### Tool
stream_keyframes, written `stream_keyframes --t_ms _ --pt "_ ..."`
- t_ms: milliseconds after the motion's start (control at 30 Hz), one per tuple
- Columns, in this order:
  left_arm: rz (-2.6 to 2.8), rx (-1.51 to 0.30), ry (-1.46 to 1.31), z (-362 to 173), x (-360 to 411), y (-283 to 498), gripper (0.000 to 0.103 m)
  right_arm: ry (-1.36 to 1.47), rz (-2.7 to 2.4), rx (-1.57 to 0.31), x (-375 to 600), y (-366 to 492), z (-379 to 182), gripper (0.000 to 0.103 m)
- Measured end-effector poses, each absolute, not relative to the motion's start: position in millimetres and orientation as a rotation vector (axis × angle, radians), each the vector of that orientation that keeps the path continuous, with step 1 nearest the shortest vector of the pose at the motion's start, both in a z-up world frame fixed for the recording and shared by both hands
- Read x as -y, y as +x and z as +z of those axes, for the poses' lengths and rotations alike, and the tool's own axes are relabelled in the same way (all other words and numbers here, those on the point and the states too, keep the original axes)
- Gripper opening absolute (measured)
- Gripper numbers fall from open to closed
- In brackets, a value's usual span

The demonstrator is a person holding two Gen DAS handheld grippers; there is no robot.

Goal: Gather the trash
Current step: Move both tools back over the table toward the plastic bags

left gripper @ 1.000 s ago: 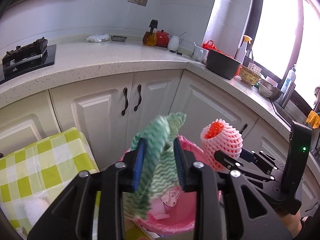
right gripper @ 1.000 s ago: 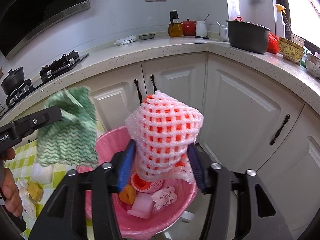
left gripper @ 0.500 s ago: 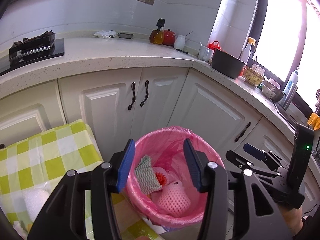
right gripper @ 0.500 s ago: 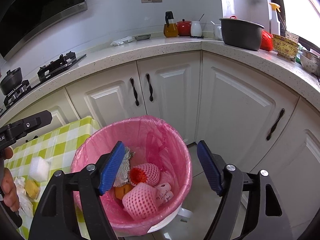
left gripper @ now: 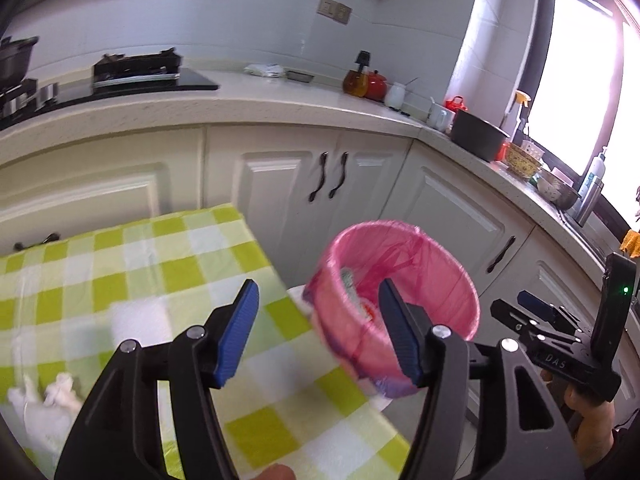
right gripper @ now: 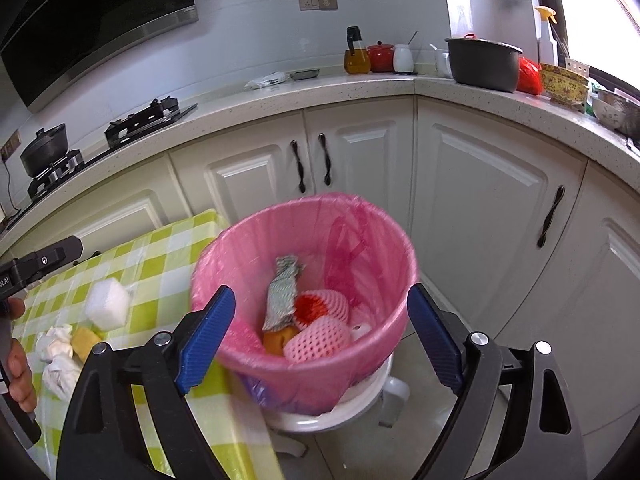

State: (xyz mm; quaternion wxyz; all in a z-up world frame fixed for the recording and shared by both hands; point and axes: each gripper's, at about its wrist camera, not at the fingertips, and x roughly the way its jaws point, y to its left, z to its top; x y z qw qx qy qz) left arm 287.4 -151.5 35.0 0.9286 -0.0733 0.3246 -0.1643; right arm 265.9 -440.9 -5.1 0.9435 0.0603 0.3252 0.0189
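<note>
With the green cloth [right gripper: 285, 296] and foam fruit nets [right gripper: 320, 338] now lying in the pink-lined bin [right gripper: 240, 248], both the left gripper [left gripper: 318, 328] and right gripper [right gripper: 320, 332] are gaping empty, jaws just widened, while tissues [right gripper: 56, 354], a white sponge [right gripper: 107, 303] and a yellow scrap [right gripper: 85, 342] are waiting on the checked table [right gripper: 168, 248].

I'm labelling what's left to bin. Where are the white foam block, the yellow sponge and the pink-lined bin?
white foam block [right gripper: 107, 305], right wrist view, its top face
yellow sponge [right gripper: 85, 343], right wrist view, its middle
pink-lined bin [right gripper: 320, 204], right wrist view, its far rim
</note>
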Motion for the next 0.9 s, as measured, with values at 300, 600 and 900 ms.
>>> stream_keyframes --t_ms 300,600,900 --pt "-0.189 -0.677 -0.125 13 70 233 0.067 0.143 0.113 -0.708 397 236 -27 0.084" --pt "-0.071 -0.707 -0.173 -7 -4 209 0.072 0.120 0.199 -0.727 341 217 -36 0.084" --pt "0.035 -0.732 -0.229 -20 -70 202 0.072 0.115 0.295 -0.738 278 207 -41 0.084"
